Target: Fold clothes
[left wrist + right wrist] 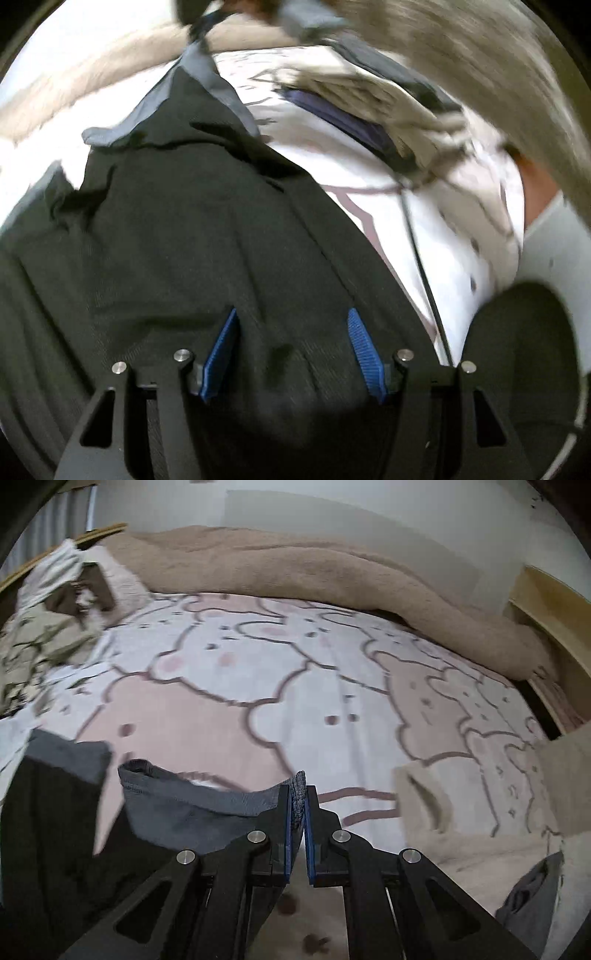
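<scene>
- Right now your right gripper (300, 797) has its jaws pressed together on the grey ribbed band (297, 790) of the dark garment (177, 236); the knit shows bunched between the blue pads (309, 834). Pinching that band, probably a waistband or hem, gives you a firm edge to lift and pull flat.
- From the pinch, the grey fabric sags away to the left toward the black body of the garment, which lies at the near left of the bed sheet (258, 686). That slack suggests the piece is only partly raised and not yet stretched out.
- Your left gripper (291, 347) hangs over the black cloth with its jaws spread and nothing between them. It looks placed to take a second hold, so the garment can be tensioned between two points.
- In the left wrist view the grey band (218, 88) runs along the far edge of the black cloth, which seems the likely target for that hand.
- Other clothes sit out of the way: a patterned pile (48, 635) at the far left, a cream fleece piece (424, 801) at the near right, and a tan blanket (295, 565) along the far side. This leaves the bear-print middle free as your folding area.
</scene>
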The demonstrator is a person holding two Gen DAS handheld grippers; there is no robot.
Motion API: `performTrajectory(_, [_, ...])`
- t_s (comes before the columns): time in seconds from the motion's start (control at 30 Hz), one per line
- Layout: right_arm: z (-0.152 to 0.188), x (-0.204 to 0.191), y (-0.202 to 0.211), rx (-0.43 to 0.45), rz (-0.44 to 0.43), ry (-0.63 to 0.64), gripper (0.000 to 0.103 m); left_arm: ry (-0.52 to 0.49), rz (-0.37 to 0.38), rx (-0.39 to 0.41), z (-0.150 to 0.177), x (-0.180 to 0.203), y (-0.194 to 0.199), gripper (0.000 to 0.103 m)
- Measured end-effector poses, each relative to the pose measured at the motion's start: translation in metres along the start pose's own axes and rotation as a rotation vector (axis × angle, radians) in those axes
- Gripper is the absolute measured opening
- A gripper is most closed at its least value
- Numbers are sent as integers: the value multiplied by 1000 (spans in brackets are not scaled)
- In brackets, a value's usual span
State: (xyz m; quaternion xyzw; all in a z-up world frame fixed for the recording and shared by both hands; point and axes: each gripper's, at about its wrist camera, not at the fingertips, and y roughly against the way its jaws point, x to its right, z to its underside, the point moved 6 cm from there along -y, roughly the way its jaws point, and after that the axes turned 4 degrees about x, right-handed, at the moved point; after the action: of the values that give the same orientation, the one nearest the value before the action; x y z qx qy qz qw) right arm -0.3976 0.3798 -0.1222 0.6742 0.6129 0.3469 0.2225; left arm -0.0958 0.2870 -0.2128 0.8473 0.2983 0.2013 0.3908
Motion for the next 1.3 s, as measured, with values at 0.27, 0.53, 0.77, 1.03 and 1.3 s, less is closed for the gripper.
performTrajectory(0.27, [27, 34, -79, -154, 147, -47, 6, -106, -18, -17, 11, 4, 2, 60])
performTrajectory(0.53, [74, 65, -121, -218, 403, -4, 8, -114, -11, -20, 15, 1, 6, 62])
performTrajectory(0.77, [45, 38, -63, -119, 97, -104, 21, -106, -7, -29, 11, 3, 4, 62])
performTrajectory(1.03, [83, -61, -82, -279, -74, 124, 21, -93, 2, -32, 10, 2, 3, 62])
performTrajectory(1.3, [50, -22, -114, -242, -47, -84, 25, -92, 11, -32, 13, 0, 3, 63])
